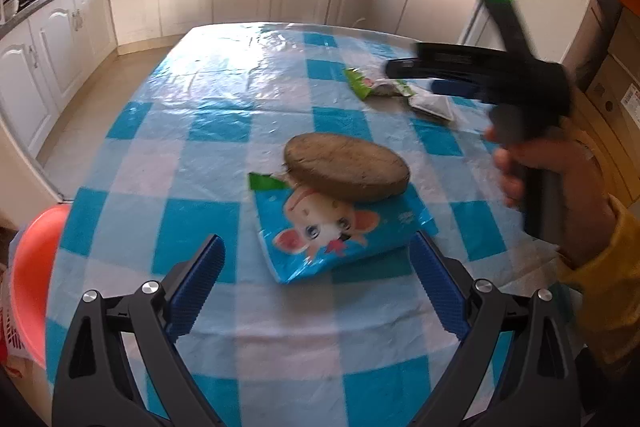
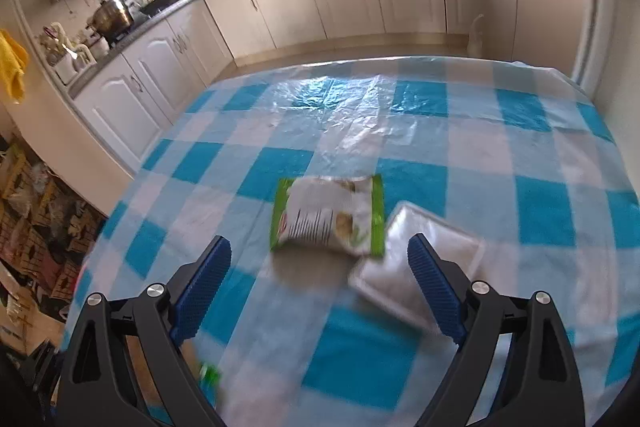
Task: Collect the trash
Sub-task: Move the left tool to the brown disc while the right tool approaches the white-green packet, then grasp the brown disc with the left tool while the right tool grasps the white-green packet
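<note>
- Our left gripper [image 1: 316, 275] hangs with jaws spread wide over the blue cartoon wrapper [image 1: 340, 235], pinned under a brown disc [image 1: 346, 167] mid-table [image 1: 192, 155].
- Our right gripper [image 2: 320, 283], jaws also wide and empty, hovers over the green snack bag [image 2: 328, 217] and clear tray [image 2: 416, 263].

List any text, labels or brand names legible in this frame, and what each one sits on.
None can be read.
blue cartoon wrapper: small white marks, too small.
green snack packet: red logo and print, blurred.
cardboard box: label too small.
</note>
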`<state>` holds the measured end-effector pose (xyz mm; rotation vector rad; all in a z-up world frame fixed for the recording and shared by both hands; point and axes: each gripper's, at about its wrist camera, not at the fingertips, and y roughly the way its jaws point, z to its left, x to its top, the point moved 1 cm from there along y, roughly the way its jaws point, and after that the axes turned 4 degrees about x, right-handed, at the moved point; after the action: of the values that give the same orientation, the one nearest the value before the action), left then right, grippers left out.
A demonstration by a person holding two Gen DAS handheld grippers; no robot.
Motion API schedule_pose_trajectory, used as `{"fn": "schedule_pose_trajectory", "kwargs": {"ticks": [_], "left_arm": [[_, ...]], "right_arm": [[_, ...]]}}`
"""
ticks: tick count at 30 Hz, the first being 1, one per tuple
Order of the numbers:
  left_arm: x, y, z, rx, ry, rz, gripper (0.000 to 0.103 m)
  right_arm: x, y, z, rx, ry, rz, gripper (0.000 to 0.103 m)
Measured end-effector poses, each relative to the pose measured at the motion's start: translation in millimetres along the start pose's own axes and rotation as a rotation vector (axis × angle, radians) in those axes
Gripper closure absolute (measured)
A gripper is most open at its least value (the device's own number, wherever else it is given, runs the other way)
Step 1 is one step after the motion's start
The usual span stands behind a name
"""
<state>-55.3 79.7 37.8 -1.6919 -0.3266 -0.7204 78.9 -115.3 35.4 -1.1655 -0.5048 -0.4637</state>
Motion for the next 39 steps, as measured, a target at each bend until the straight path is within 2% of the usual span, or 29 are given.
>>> {"fn": "schedule_pose_trajectory", "kwargs": {"ticks": [6,24,30,32,39], "left_arm": [[15,9,-4,-0.045,0.017,-0.032,0.009],[41,53,-15,-0.083,0.080,-0.022,0.009],[46,64,-14,-0.093,0.068,0.007,0.009],[46,65,-14,-0.098,0.059,0.010,0.009],[45,66,-11,-0.110,0.029,0.015,0.011]], "right_arm": [[13,29,4,-0.046,-0.044,0.019,0.014],[17,54,19,-0.170,-0.232,0.040,0.014],[16,51,20,-0.187,-0.271,0.035,0.030],[16,50,19,-0.190,-0.276,0.030,0.039],[11,42,16,-0.192,-0.272,0.012,0.052]]}}
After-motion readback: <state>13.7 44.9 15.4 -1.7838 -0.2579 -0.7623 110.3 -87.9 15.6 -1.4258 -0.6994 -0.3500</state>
